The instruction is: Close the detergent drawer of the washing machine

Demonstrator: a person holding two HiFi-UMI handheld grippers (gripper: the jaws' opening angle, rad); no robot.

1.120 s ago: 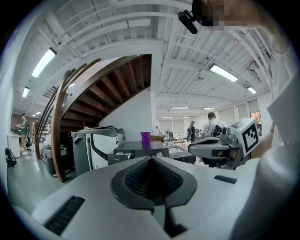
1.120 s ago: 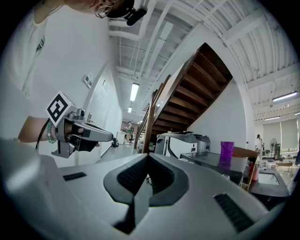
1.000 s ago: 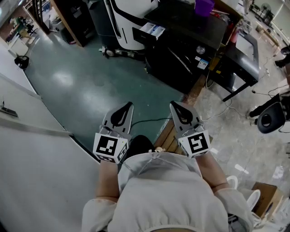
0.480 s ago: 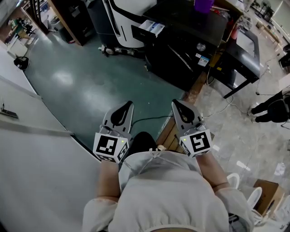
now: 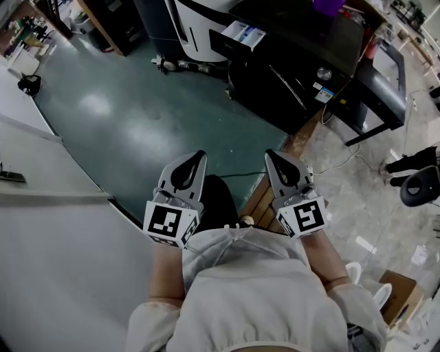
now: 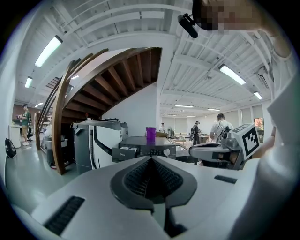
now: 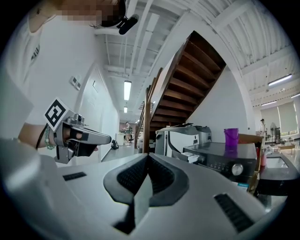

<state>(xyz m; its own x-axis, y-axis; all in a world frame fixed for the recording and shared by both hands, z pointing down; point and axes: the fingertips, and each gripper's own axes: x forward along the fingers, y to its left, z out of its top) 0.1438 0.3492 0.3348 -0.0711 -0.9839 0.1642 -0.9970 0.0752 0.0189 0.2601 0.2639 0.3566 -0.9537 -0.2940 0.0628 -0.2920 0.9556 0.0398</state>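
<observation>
A black washing machine (image 5: 295, 65) stands across the green floor, far ahead of me. Its detergent drawer (image 5: 240, 32) juts out open at the upper left corner, white inside. In the left gripper view, the drawer (image 6: 125, 151) shows left of the control knob; in the right gripper view, the same drawer (image 7: 190, 158) sticks out toward me. My left gripper (image 5: 196, 159) and right gripper (image 5: 275, 158) are held side by side in front of my body, both shut and empty, well short of the machine.
A purple cup (image 5: 328, 5) stands on the washer's top. A white-and-black machine (image 5: 199, 27) stands left of the washer and a black table (image 5: 385, 75) to its right. A cable (image 5: 234, 177) lies on the floor. A white counter (image 5: 41, 227) runs along my left.
The washing machine and drawer have shifted slightly up and right in the head view. Both grippers keep their pose and stay shut.
</observation>
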